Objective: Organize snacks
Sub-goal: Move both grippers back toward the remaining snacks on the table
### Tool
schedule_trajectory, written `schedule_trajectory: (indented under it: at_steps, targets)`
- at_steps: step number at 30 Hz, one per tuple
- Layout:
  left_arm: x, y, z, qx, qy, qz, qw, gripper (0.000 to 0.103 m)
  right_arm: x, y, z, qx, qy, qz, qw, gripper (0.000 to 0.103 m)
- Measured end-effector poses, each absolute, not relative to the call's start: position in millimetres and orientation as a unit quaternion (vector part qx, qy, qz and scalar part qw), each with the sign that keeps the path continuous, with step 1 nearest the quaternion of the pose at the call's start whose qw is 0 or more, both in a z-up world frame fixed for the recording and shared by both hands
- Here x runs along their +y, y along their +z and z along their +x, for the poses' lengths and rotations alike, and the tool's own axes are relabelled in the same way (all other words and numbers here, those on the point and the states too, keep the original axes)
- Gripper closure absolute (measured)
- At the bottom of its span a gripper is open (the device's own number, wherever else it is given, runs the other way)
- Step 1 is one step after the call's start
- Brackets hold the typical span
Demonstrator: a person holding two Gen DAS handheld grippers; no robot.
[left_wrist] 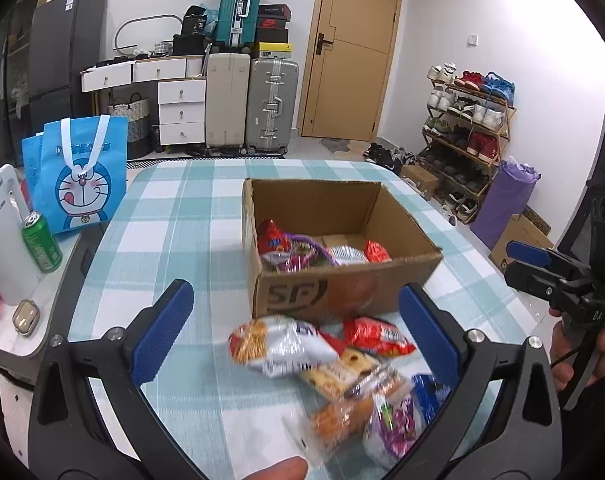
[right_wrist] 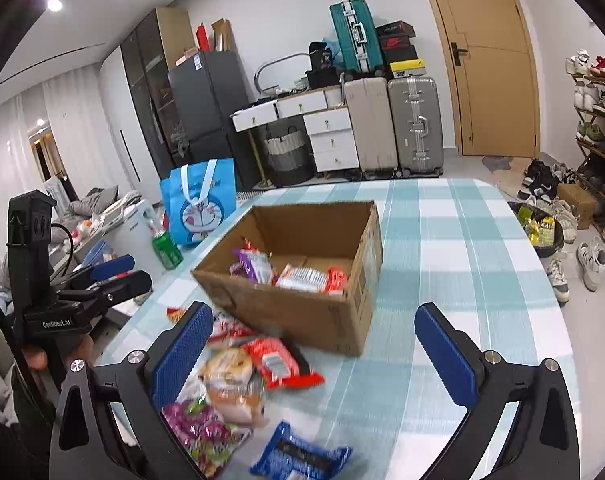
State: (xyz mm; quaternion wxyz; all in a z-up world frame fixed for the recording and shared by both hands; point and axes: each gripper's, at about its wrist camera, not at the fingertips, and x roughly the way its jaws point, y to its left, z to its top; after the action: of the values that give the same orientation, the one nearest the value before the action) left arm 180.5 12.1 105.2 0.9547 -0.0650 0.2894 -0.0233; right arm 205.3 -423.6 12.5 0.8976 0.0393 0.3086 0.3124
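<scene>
- The snack packets lay in a loose heap on the counter (left_wrist: 174, 216), just in front of the cardboard box (left_wrist: 342, 292); several more packets were already inside the box.
- Both grippers hung above the heap. The left gripper (left_wrist: 296, 334) had its fingers wide open and held nothing. The right gripper (right_wrist: 314, 344) was also spread open and empty.
- In the box I could see a red packet (left_wrist: 271, 236), a purple one and a white one; they covered only the near part of its floor, and the far part was bare cardboard.
- On the counter the white and orange packet (left_wrist: 280, 346) was nearest the left fingers, with a red packet (left_wrist: 376, 336) touching the box front and a blue packet (right_wrist: 300, 454) at the near edge of the heap.
- These packets looked light, soft and puffed with air, and the film seemed slippery. I judged that a hold across the flat middle would serve better than one on a sealed end, with a gentle squeeze, because the contents may crush.
- The box was open at the top, so a packet could simply be dropped in.
</scene>
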Motion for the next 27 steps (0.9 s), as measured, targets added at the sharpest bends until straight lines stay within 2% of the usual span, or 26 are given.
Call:
schedule_trajectory:
  at_steps: [11, 27]
  targets:
    - [-9, 96, 136, 0.299, -0.028, -0.041, 0.953, 0.001, -430, 7, 178, 0.329, 0.312, 0.009, 0.891, 0.001]
    - [-31, 69, 130, 0.338, -0.054, -0.034, 0.939, 0.001, -429, -26, 162, 0.379, 0.327, -0.048, 0.864, 0.001]
